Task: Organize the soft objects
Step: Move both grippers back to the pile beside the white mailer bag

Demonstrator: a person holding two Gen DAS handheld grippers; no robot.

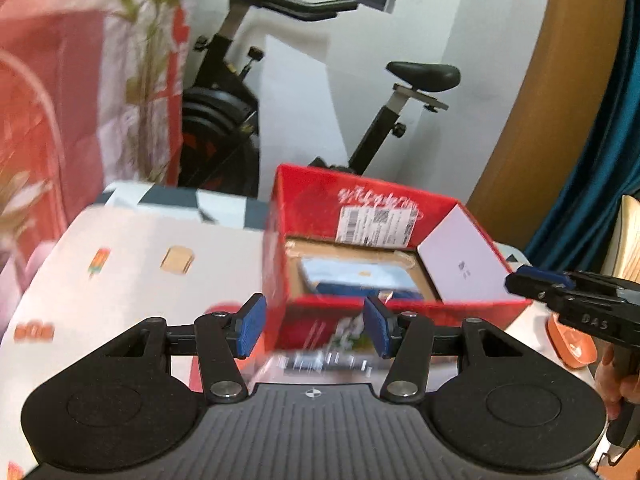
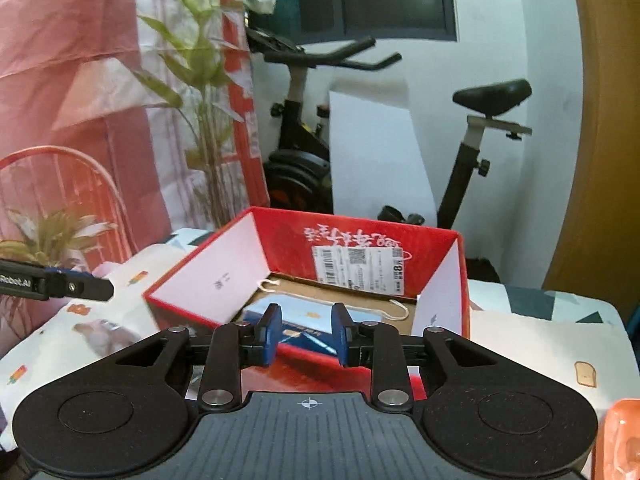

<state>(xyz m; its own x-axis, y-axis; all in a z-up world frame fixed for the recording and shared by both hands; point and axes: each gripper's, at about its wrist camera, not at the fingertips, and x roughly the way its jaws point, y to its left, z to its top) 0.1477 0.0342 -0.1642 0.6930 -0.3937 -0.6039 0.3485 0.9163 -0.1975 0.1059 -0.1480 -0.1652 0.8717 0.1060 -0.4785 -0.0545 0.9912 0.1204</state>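
Both the left gripper (image 1: 316, 326) and right gripper (image 2: 306, 334) stand parted and empty before the red box (image 2: 362, 240) (upside-down script, barcode label), where a light-blue pack (image 2: 316, 314), perhaps tissues, lies lengthwise across; only the left view shows "DAS" on the right gripper.

The table (image 2: 520, 340), covered by a white cloth printed with small food motifs, carries an open red box (image 2: 360, 240) at centre and an orange object (image 1: 568, 344) right of the box.
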